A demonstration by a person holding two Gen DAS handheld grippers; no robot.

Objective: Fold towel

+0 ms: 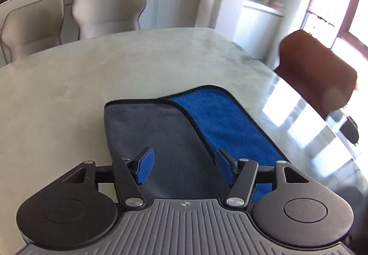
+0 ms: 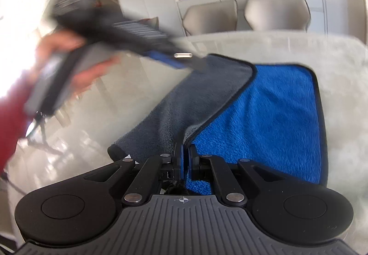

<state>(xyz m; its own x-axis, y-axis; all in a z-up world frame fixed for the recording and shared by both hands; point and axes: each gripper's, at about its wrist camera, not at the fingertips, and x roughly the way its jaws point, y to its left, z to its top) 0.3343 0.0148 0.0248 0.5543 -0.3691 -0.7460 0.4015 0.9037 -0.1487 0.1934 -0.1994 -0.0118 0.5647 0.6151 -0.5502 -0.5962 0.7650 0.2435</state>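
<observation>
The towel [image 1: 174, 140] is blue on one side and grey on the other, with a black hem. It lies on the pale table [image 1: 92, 75]. In the left wrist view a grey flap is folded over the blue side [image 1: 225, 117]. My left gripper [image 1: 184, 165] is open above the towel's near end, with nothing between its pads. In the right wrist view my right gripper [image 2: 185, 158] is shut on the towel's edge, where the grey flap [image 2: 184, 103] meets the blue side [image 2: 264, 121]. The left gripper [image 2: 103, 24] shows there blurred, over the flap's far corner.
Two beige chairs [image 1: 69, 15] stand at the table's far side, before a white shelf unit with books. The person's red sleeve [image 1: 317, 70] is at the right. The table's right part is glossy with window glare [image 1: 310, 121].
</observation>
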